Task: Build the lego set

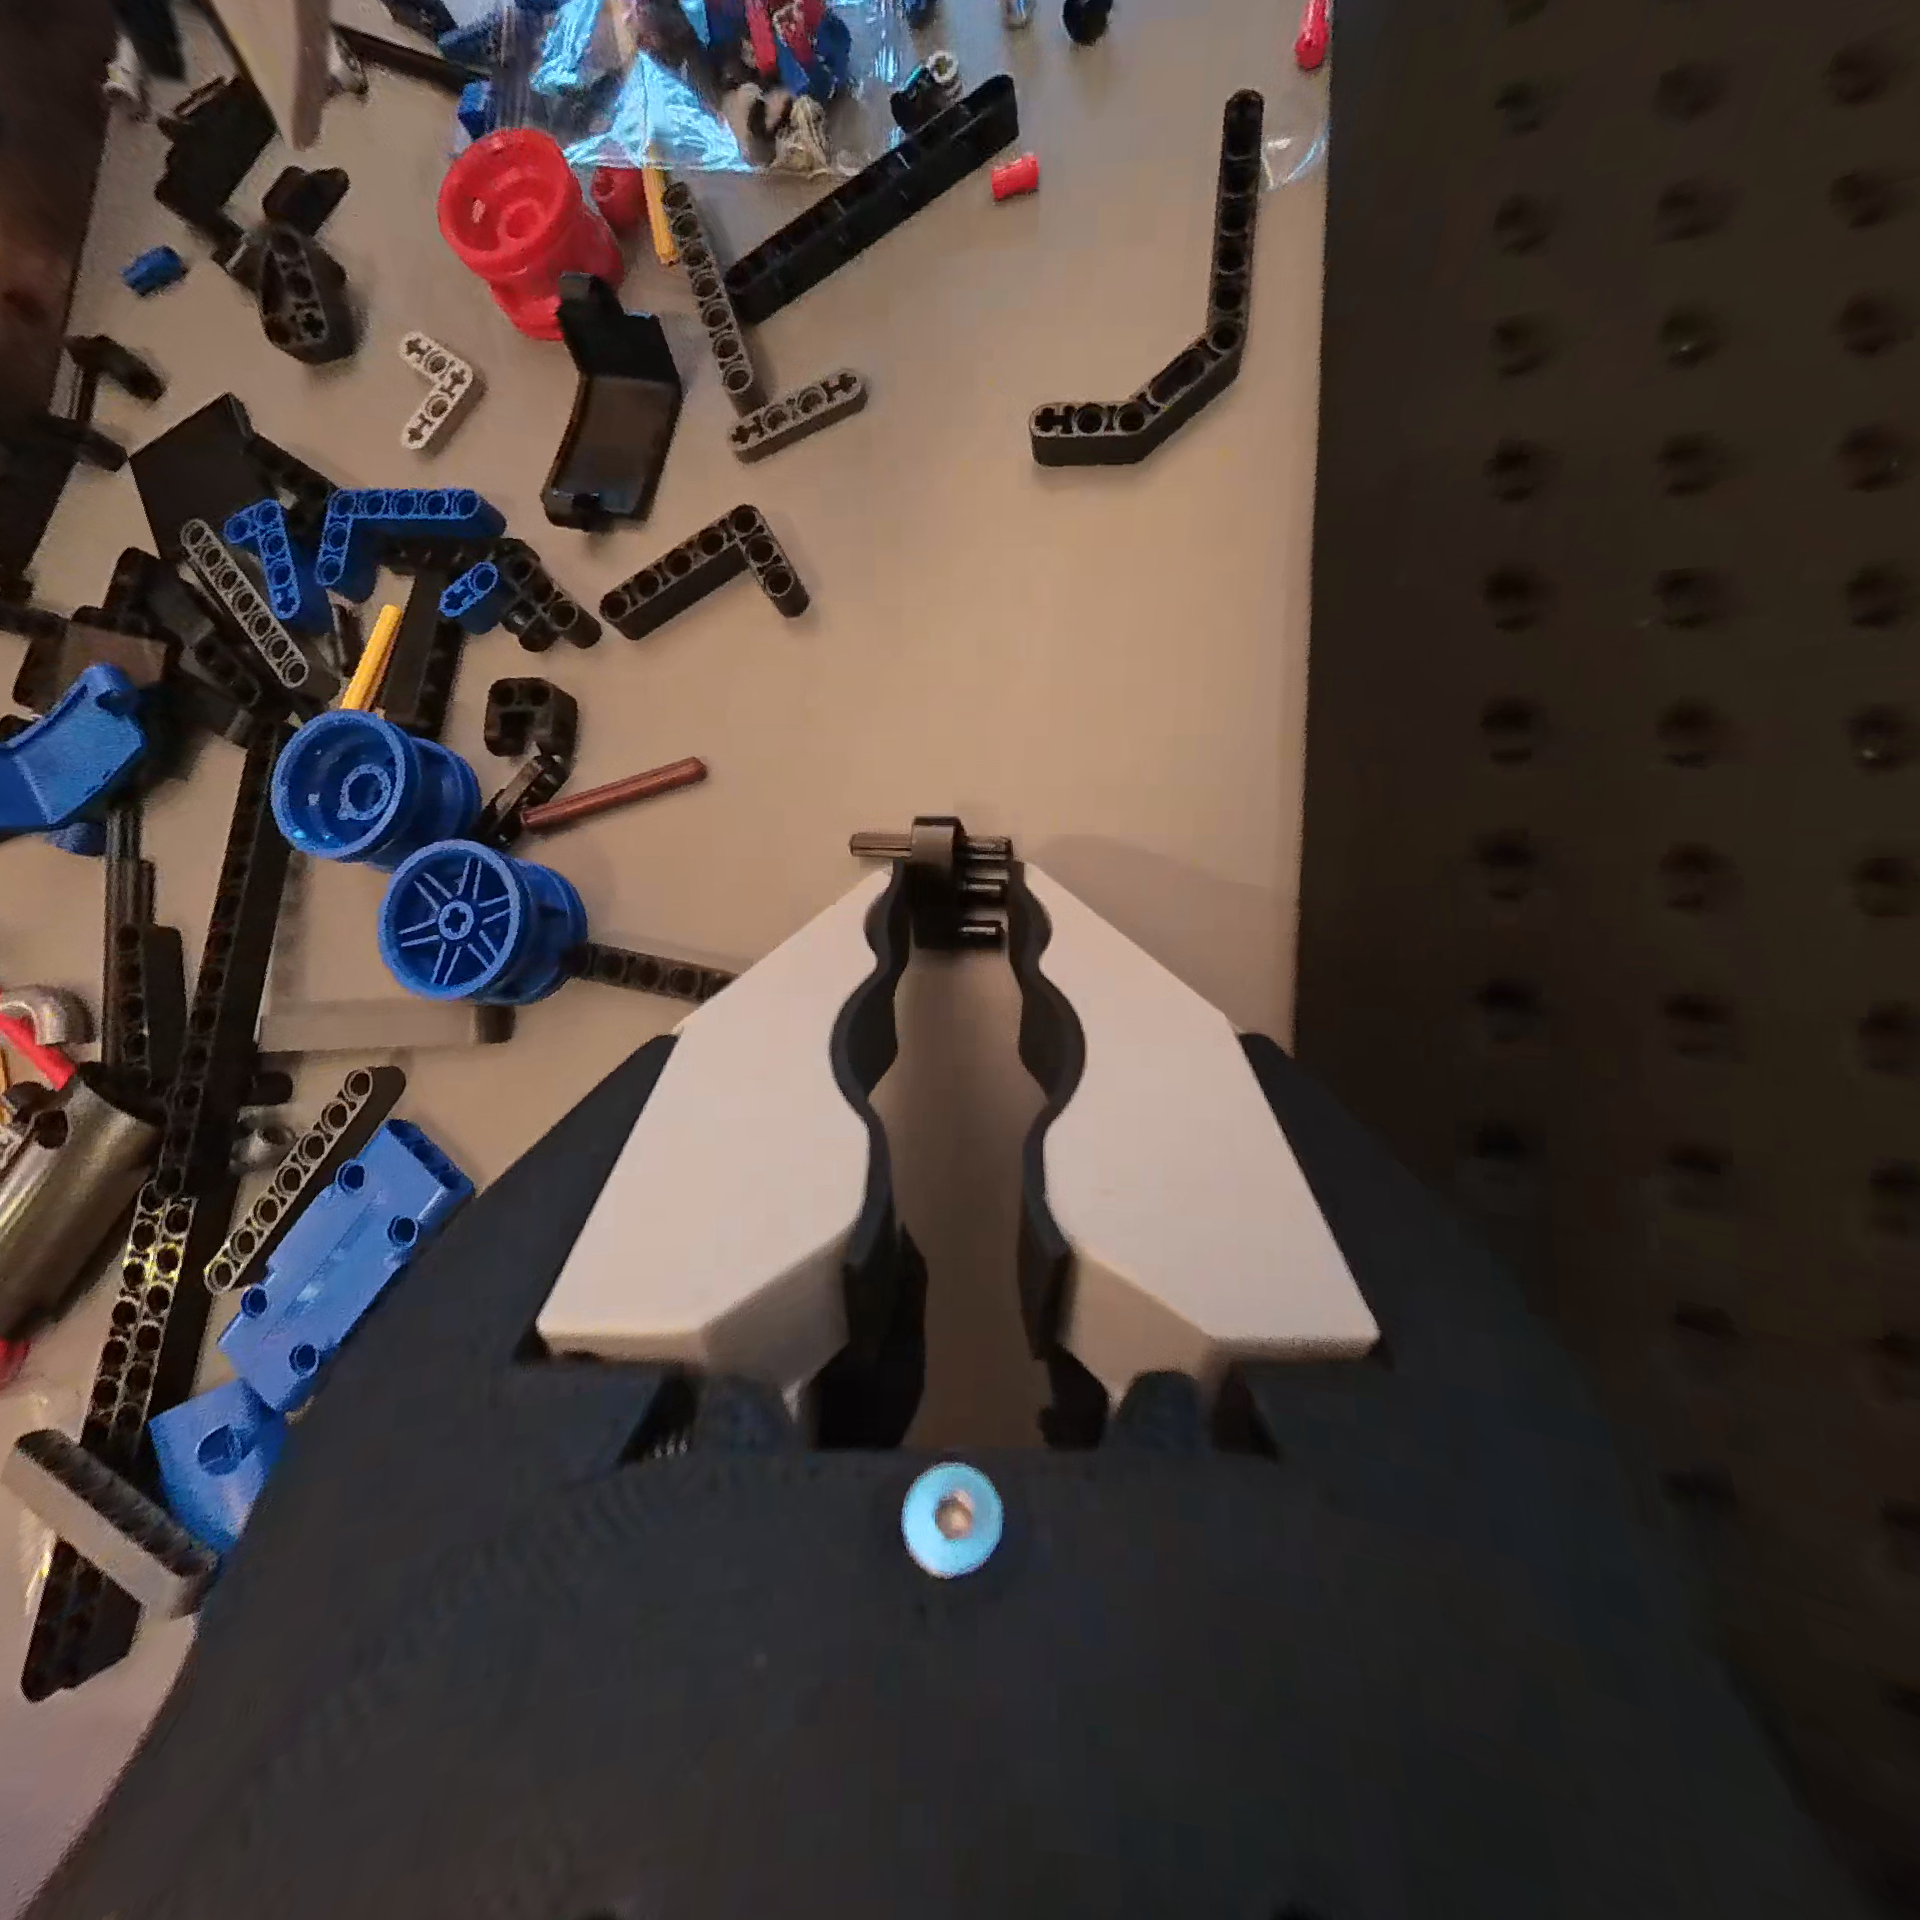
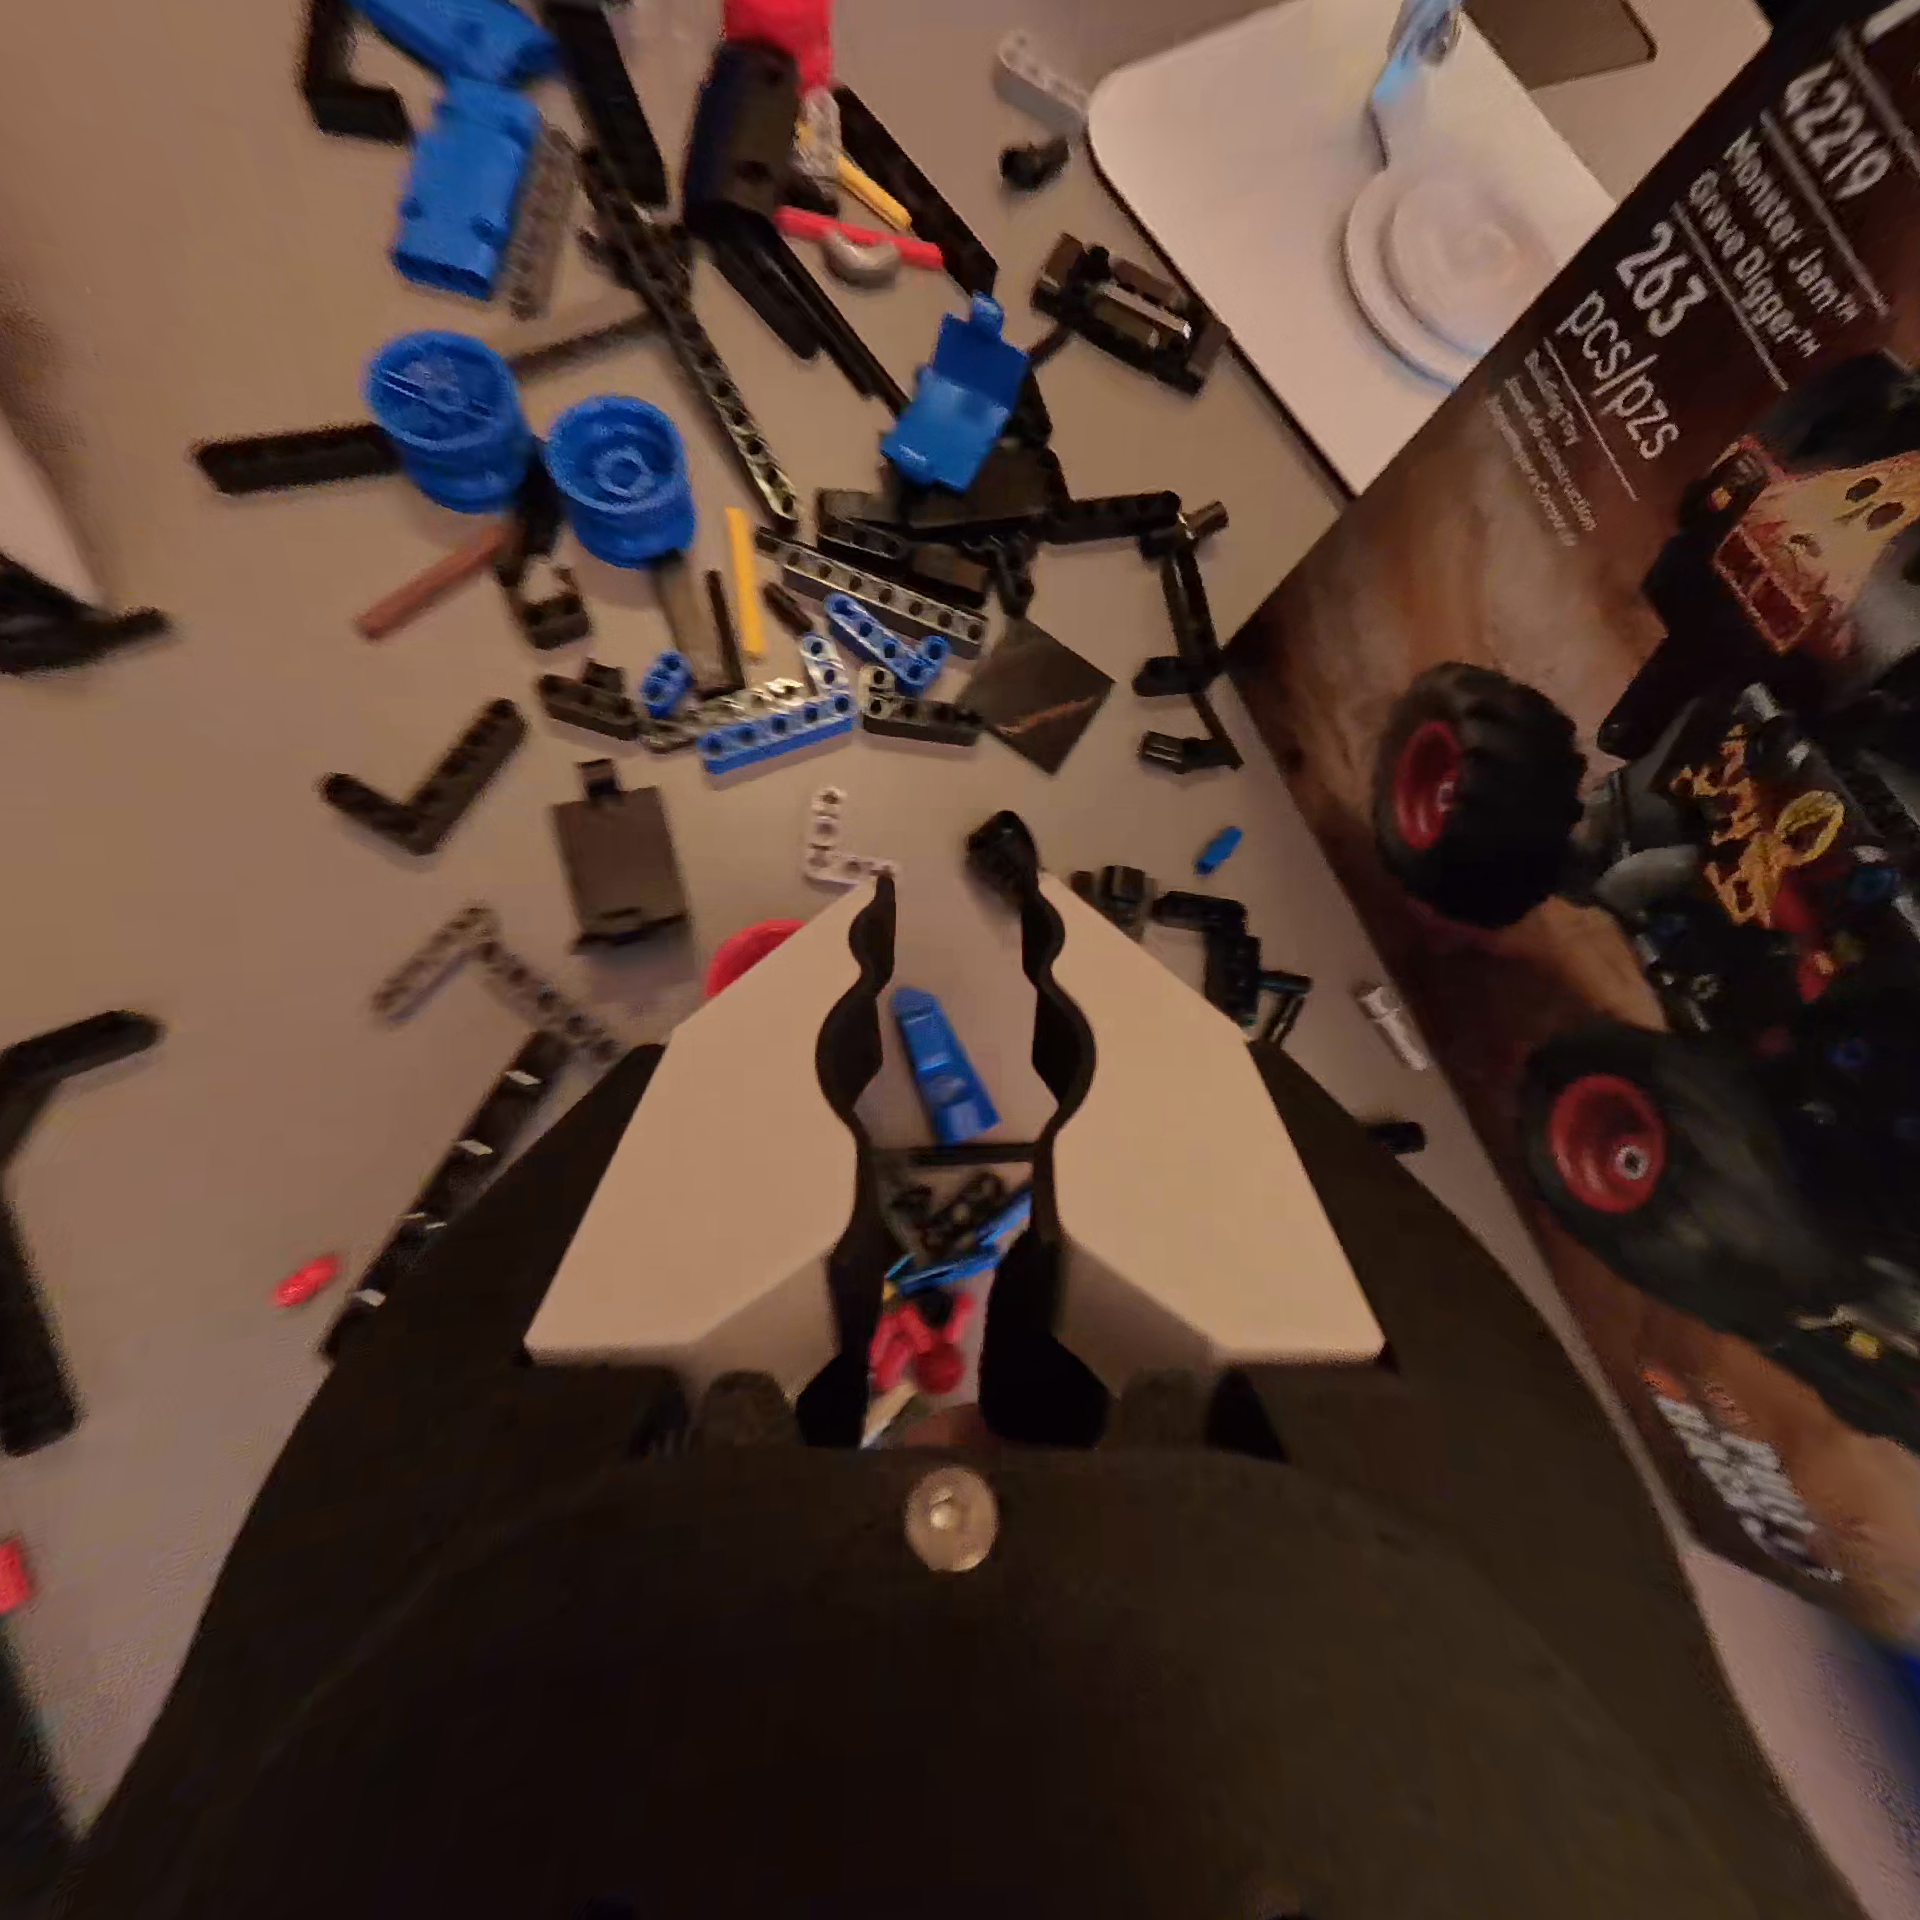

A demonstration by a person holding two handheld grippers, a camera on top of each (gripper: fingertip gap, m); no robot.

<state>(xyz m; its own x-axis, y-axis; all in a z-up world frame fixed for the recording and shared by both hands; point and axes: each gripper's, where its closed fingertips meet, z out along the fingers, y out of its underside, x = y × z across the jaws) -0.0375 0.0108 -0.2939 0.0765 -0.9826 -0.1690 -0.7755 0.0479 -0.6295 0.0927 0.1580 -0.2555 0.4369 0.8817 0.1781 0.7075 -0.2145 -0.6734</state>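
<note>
My left gripper (image 1: 943,902) is shut on a small black lego connector (image 1: 940,883) with several pins and a short axle sticking out sideways. It holds the piece above the beige table (image 1: 1039,675). My right gripper (image 2: 951,894) is open and empty, above loose parts. A small blue piece (image 2: 940,1065) lies on the table and shows between its fingers. A small black piece (image 2: 1003,836) lies just beyond the right fingertip. Loose black, blue and red lego parts are scattered over the table in both views.
Two blue wheel hubs (image 1: 416,852) (image 2: 520,447) and a red hub (image 1: 509,218) lie among black beams. A plastic bag of parts (image 1: 707,94) is far off. The set's box (image 2: 1662,831) lies at the right. A dark perforated board (image 1: 1610,831) borders the table's right edge. The grippers' ends are close to 20 cm from one another.
</note>
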